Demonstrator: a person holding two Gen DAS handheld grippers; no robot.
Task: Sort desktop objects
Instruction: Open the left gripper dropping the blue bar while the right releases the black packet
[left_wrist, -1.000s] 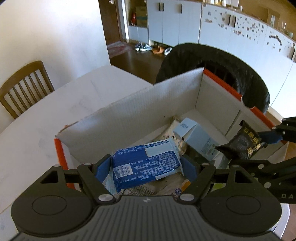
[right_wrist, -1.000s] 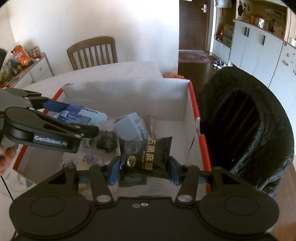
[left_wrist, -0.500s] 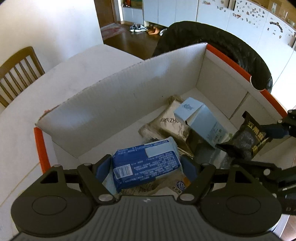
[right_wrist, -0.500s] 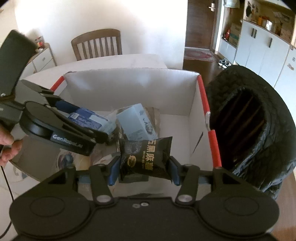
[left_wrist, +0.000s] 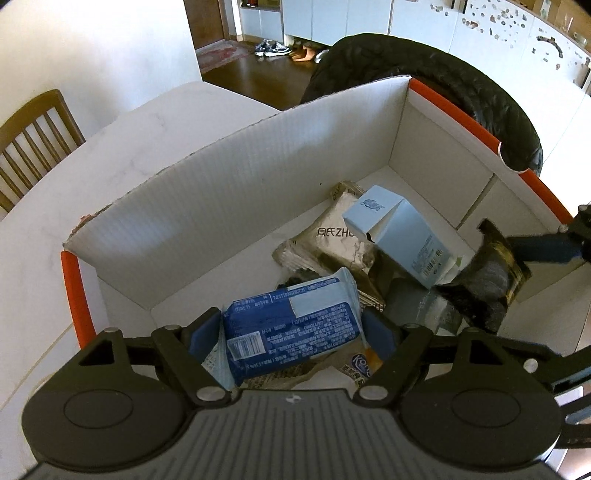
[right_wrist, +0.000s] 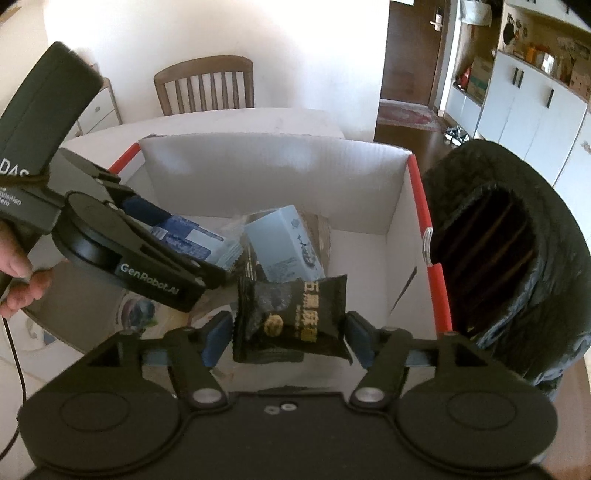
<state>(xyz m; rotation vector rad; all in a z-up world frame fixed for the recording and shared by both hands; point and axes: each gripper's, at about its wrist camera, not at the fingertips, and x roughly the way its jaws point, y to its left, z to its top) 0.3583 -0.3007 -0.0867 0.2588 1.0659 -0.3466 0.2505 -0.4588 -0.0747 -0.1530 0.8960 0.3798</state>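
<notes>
My left gripper (left_wrist: 291, 334) is shut on a blue tissue pack (left_wrist: 291, 328) and holds it over the white cardboard box (left_wrist: 236, 177) with orange edges. My right gripper (right_wrist: 290, 334) is shut on a black snack packet (right_wrist: 291, 317), also above the box (right_wrist: 258, 173). Each gripper shows in the other's view: the left gripper (right_wrist: 155, 258) with its tissue pack (right_wrist: 188, 240), and the snack packet (left_wrist: 491, 273). In the box lie a light blue carton (left_wrist: 399, 236), a silver pouch (left_wrist: 332, 236) and other wrappers.
A black bag-lined bin (right_wrist: 509, 258) stands just right of the box. The box sits on a white table (left_wrist: 92, 166). A wooden chair (right_wrist: 205, 86) stands at the table's far side. White cabinets line the far wall.
Both grippers have moved forward and lower over the box, still holding their items. The left gripper now tilts down into the box and sits closer to the right one.
</notes>
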